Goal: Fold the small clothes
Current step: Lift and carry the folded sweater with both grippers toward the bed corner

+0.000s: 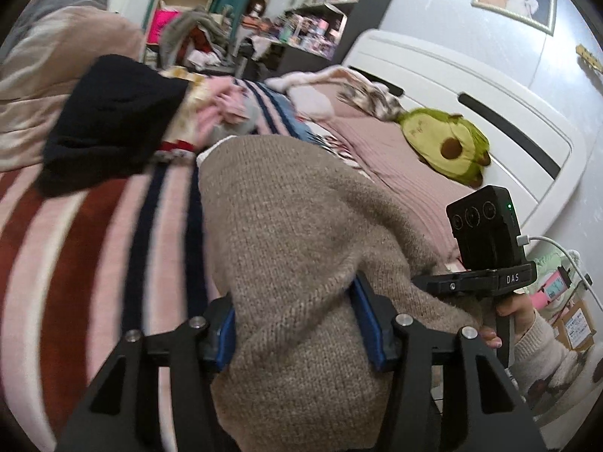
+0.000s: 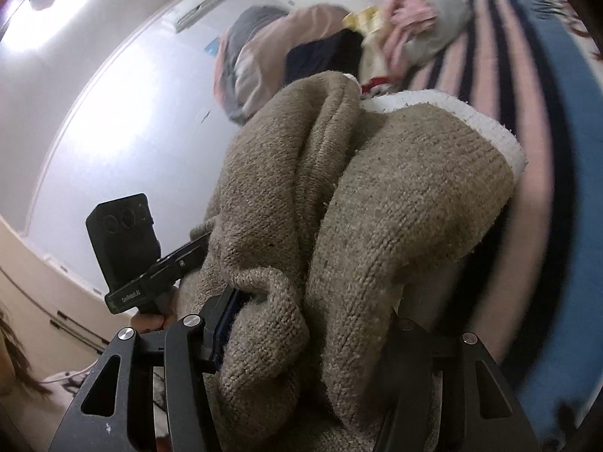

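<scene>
- One beige knit sweater is getting held up over the striped blanket on the bed, bunched and filling the near middle of both views.
- Left gripper is clamping a thick fold of it between its blue pads.
- Right gripper is pinching it too, though knit is hiding its right finger.
- Far clothes pile is blurring out, can't count it.
- One avocado plush is lying far right.

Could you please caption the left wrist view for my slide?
Left gripper clamps a beige knit sweater above the striped blanket, avocado plush behind.
</scene>
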`<state>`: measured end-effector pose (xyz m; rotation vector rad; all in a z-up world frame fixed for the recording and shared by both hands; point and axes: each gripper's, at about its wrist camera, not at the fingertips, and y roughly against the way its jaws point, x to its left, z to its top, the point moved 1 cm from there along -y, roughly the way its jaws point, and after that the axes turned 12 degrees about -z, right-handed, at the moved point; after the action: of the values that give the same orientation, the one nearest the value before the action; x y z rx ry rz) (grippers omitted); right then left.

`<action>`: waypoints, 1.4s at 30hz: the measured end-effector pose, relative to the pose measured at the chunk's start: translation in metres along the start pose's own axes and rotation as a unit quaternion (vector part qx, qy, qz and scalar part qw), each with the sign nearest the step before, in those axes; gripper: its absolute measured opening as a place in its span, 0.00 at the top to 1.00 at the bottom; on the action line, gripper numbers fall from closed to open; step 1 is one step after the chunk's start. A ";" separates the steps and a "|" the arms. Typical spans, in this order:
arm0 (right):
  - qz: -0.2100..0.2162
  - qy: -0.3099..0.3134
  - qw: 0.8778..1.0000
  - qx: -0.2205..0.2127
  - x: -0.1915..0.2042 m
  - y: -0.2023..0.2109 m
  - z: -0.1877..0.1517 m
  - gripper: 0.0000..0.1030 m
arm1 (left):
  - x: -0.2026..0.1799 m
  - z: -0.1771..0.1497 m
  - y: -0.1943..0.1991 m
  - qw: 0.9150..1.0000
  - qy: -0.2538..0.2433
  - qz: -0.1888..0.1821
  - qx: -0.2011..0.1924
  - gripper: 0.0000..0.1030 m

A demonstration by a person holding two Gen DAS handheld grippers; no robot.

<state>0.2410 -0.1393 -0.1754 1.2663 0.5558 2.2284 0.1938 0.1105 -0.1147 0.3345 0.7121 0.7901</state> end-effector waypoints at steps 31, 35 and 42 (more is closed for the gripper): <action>0.028 0.094 0.990 0.099 0.148 -0.277 0.045 0.47 | 0.218 -0.052 0.184 0.985 0.071 0.128 -0.090 0.44; 0.015 0.091 0.990 0.102 0.149 -0.282 0.049 0.43 | 0.211 -0.051 0.186 0.981 0.052 0.159 -0.095 0.39; -0.014 0.112 0.989 0.093 0.159 -0.274 0.047 0.35 | 0.204 -0.051 0.192 0.975 0.047 0.197 -0.089 0.33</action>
<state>0.2763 0.1781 -0.2053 1.0926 0.8802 2.3550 0.1570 0.3913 -0.1441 0.2797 0.6663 1.2458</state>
